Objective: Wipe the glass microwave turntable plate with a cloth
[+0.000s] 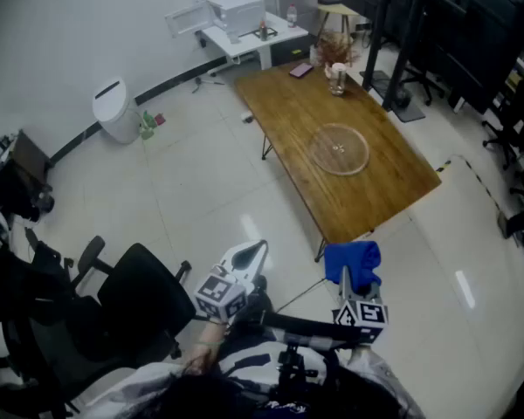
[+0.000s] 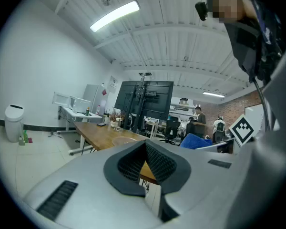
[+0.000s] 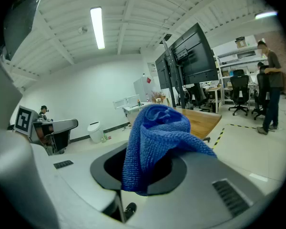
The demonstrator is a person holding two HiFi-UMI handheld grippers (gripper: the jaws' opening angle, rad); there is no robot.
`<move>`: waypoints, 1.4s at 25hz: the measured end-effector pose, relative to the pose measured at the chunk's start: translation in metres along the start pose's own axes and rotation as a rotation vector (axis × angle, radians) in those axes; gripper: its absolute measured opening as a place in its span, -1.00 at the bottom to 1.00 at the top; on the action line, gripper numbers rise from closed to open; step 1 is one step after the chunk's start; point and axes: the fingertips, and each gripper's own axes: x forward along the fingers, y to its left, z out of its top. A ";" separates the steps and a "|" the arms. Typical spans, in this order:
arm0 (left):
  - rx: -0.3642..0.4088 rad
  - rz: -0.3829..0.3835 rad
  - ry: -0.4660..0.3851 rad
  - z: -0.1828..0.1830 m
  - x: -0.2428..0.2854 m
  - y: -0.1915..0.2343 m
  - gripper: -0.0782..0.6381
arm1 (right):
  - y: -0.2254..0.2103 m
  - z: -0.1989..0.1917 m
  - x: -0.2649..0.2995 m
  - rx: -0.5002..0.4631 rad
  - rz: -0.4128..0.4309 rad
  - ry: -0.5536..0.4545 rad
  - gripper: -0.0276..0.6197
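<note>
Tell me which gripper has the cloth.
The right gripper: its jaws clamp the bunched blue cloth. The left gripper is shut with nothing between its jaws.

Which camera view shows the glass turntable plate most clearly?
The head view: the whole glass plate lies on the wooden table, seen from above. The left gripper view shows a distant sliver; the right gripper view, none.

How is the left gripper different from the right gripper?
The right gripper is shut on a bunched blue cloth; the left gripper holds nothing. The left gripper's jaws meet at their tips, while the cloth fills the gap between the right gripper's jaws. Both grippers are short of the wooden table, away from the glass plate.
</note>
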 end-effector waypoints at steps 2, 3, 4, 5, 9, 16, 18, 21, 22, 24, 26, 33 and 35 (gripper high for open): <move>0.027 -0.012 0.027 0.002 0.011 0.024 -0.77 | 0.004 0.003 0.022 0.012 -0.022 0.010 -0.66; 0.041 -0.022 0.042 0.003 0.016 0.037 -0.77 | 0.007 0.006 0.034 0.020 -0.034 0.012 -0.66; 0.055 -0.036 0.057 0.006 0.020 0.050 -0.77 | 0.011 0.010 0.047 0.032 -0.048 0.011 -0.66; 0.066 -0.051 0.069 0.010 0.024 0.063 -0.77 | 0.015 0.014 0.060 0.047 -0.063 0.008 -0.66; 0.054 -0.099 0.068 0.027 0.040 0.119 -0.77 | 0.031 0.032 0.109 0.115 -0.111 -0.018 -0.66; 0.032 -0.167 0.083 0.042 0.076 0.188 -0.77 | 0.041 0.046 0.153 0.152 -0.217 -0.008 -0.66; 0.028 -0.181 0.103 0.038 0.084 0.194 -0.77 | 0.034 0.048 0.156 0.156 -0.247 -0.007 -0.66; 0.032 -0.196 0.144 0.030 0.099 0.202 -0.77 | 0.020 0.057 0.164 0.159 -0.298 -0.004 -0.66; 0.028 -0.200 0.152 0.029 0.105 0.205 -0.77 | 0.014 0.060 0.169 0.162 -0.312 -0.003 -0.66; 0.010 -0.212 0.156 0.030 0.117 0.211 -0.77 | 0.008 0.070 0.181 0.172 -0.326 -0.005 -0.66; -0.005 -0.219 0.153 0.035 0.131 0.219 -0.77 | 0.005 0.080 0.195 0.178 -0.324 -0.005 -0.66; -0.029 -0.255 0.158 0.039 0.201 0.250 -0.77 | -0.018 0.106 0.266 0.192 -0.301 0.015 -0.66; -0.057 -0.285 0.167 0.045 0.227 0.248 -0.77 | -0.031 0.121 0.281 0.194 -0.299 0.013 -0.66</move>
